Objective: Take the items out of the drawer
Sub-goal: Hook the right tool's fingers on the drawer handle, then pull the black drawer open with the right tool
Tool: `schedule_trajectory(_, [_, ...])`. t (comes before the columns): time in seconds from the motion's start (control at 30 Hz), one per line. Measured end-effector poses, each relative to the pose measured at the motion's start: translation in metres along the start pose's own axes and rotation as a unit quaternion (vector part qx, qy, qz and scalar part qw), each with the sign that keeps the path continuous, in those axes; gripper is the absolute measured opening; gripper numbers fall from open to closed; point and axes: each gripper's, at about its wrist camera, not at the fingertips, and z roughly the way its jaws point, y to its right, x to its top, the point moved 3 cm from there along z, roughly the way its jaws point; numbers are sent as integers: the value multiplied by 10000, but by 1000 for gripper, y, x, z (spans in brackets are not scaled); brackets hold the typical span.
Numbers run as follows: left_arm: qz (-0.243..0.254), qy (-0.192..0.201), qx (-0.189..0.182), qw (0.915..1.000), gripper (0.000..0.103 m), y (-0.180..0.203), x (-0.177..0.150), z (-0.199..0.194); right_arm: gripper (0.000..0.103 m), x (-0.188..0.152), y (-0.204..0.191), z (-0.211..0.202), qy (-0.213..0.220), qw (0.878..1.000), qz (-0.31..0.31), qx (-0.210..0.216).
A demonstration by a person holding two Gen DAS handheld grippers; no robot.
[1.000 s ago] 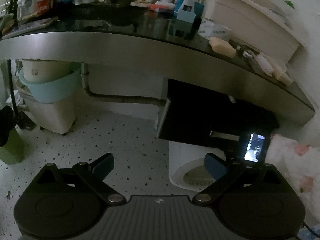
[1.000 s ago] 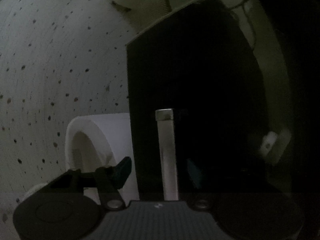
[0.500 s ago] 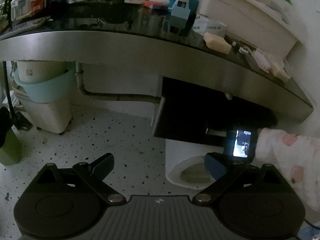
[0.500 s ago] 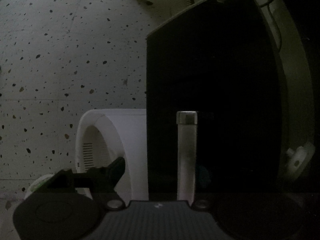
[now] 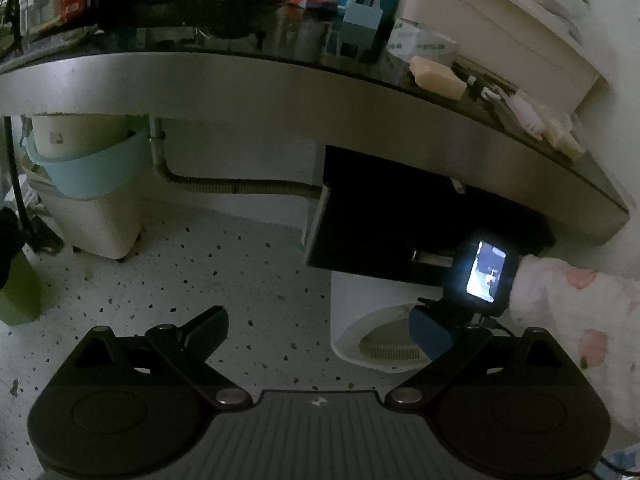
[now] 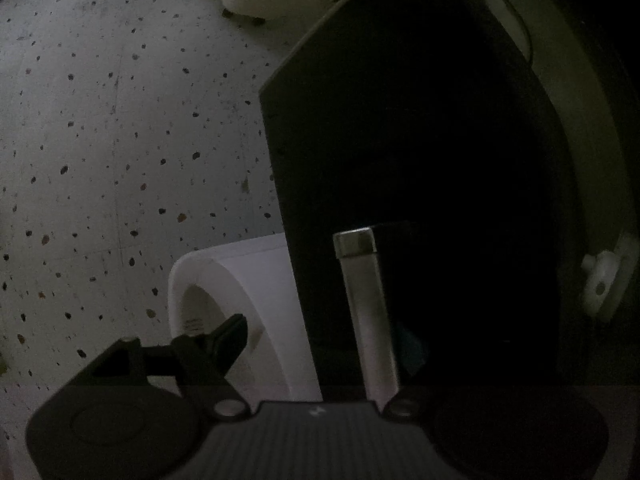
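Observation:
A black drawer (image 5: 384, 236) hangs under the steel-edged counter (image 5: 280, 80), with a silver bar handle (image 5: 432, 258) on its front. In the right wrist view the drawer front (image 6: 420, 160) fills the frame and the handle (image 6: 366, 312) runs between the fingers. My right gripper (image 6: 320, 340) is open around the handle, its right finger lost in the dark; it also shows in the left wrist view (image 5: 480, 276) by its lit screen. My left gripper (image 5: 320, 328) is open and empty above the floor, left of the drawer. The drawer's inside is hidden.
A white bin (image 5: 372, 336) stands on the speckled floor (image 5: 220, 280) below the drawer. A drain pipe (image 5: 224, 184) and a blue basin on a white basket (image 5: 88, 184) are at left. Bottles, boxes and soap crowd the counter. A floral sleeve (image 5: 580, 320) is at right.
The left view has drifted slightly, with the drawer and right gripper shifting a little. The right wrist view has rotated, with the handle now leaning left. Both grippers stay open.

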Motion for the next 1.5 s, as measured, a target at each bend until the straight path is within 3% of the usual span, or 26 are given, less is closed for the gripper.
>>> schedule_trajectory(0.3, [95, 45, 123, 9999, 98, 0, 0, -5, 79, 0, 2, -2, 52, 9998, 188, 34])
schedule_trajectory(1.03, [55, -9, 16, 10000, 98, 4, 0, -3, 79, -8, -22, -21, 251, 9989, 395, 93])
schedule_trajectory(1.33, [22, -7, -71, 10000, 98, 8, 1, -4, 78, -20, -60, -48, 442, 9988, 147, 118])
schedule_trajectory(1.43, [65, 2, -117, 9999, 98, 12, -1, -8, 68, -22, -61, -57, 557, 9979, 303, 109])
schedule_trajectory(1.5, [73, 8, -138, 9999, 98, 13, -3, -11, 54, -25, -58, -61, 606, 9975, 358, 62])
